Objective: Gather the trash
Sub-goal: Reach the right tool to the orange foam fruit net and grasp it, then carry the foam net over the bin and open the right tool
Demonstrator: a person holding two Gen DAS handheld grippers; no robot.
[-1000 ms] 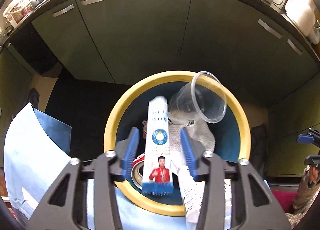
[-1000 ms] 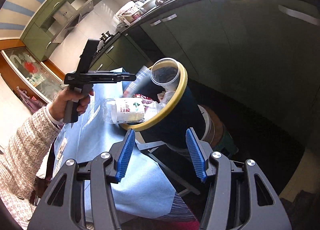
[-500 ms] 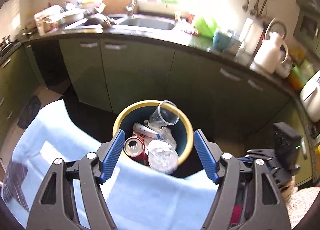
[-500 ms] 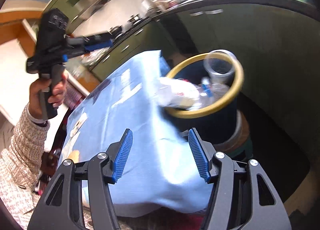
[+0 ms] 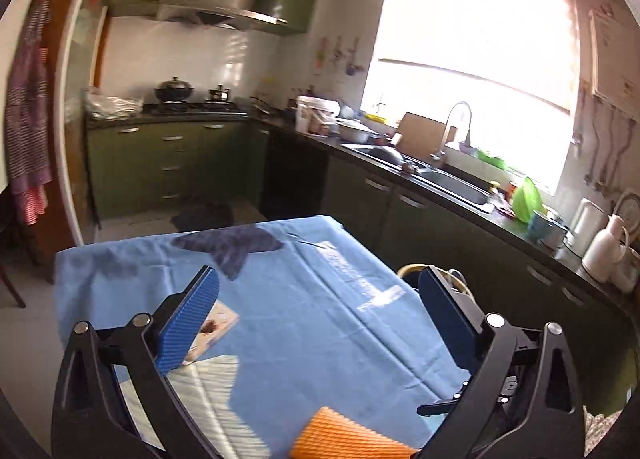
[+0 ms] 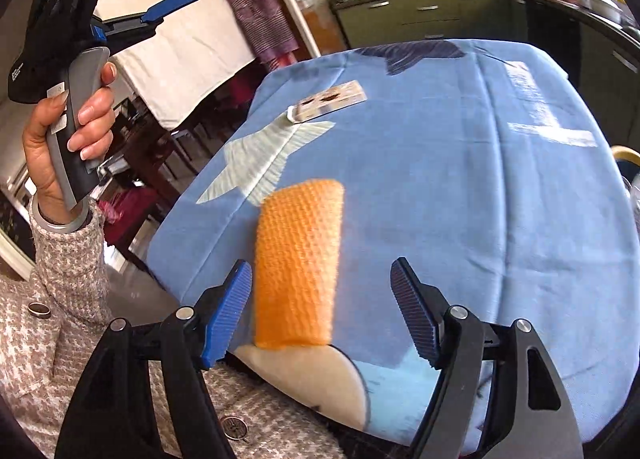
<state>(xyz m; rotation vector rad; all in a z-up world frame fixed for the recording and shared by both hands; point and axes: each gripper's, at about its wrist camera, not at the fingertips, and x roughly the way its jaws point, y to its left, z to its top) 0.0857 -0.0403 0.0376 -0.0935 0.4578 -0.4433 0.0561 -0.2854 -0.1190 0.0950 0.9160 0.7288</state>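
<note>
Two pieces of litter lie on the table draped in a blue cotton cloth printed with pale feather and dark leaf shapes: an orange foam-net sleeve with a knobbly woven texture, soft and flattened, near the person's edge, and a flat, glossy rectangular printed packet farther out toward the middle-left. The round bin with the yellow rim stands just beyond the table's right edge, mostly hidden behind a finger in the left wrist view and only a sliver at the frame edge in the right one; its contents cannot be seen here, so how much has been collected cannot be told. Judging by the table, at least these two items are left. The right gripper hovers over the near end of the orange sleeve with its ribbed blue pads spread wide, holding nothing; the sleeve sits between them but nearer the left pad, and contact is unclear. The left gripper is raised above the table, its fingers likewise wide apart and empty. The sleeve looks light and compressible; the packet looks thin and probably harder to lift off the cloth.
</note>
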